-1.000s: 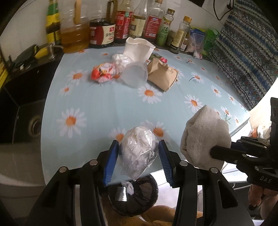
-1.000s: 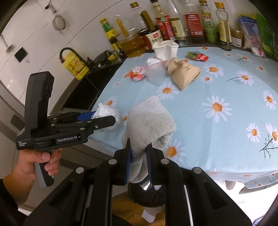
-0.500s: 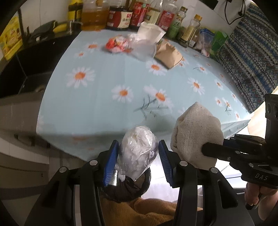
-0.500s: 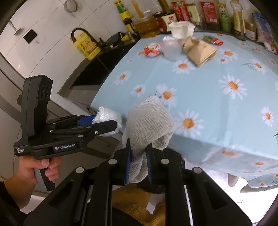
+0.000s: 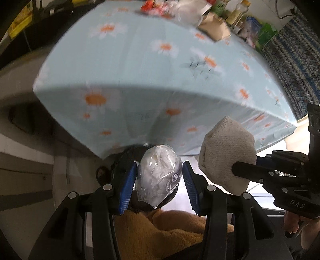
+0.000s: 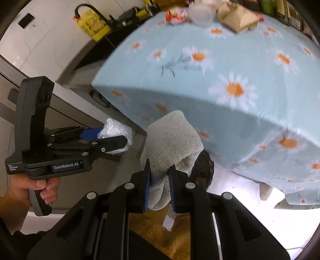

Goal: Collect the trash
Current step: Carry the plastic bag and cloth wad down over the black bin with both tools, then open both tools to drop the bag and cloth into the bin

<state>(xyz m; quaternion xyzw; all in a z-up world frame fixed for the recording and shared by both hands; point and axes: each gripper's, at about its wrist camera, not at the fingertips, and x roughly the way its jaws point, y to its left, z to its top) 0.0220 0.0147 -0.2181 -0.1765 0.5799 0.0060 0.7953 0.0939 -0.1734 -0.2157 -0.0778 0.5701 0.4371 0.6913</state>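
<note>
Two grippers, each carrying one piece of trash off the near edge of the tabletop (image 5: 140, 66). Left gripper (image 5: 159, 176) fingers are squeezing one clear plastic bag (image 5: 158, 176) stuffed with white crumpled stuff, right gripper (image 6: 159, 181) fingers are pinching one off-white knitted cloth (image 6: 172, 140) nearly shut. Both are hanging over one dark bin (image 6: 202, 170) down below. Three or so bits are still sitting at the far edge: one brown paper bag (image 6: 238, 20), one red wrapper (image 6: 176, 15), one cup (image 6: 201, 15).

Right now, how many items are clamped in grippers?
2: a clear plastic wad in the left gripper, a grey knitted cloth in the right gripper.
</note>
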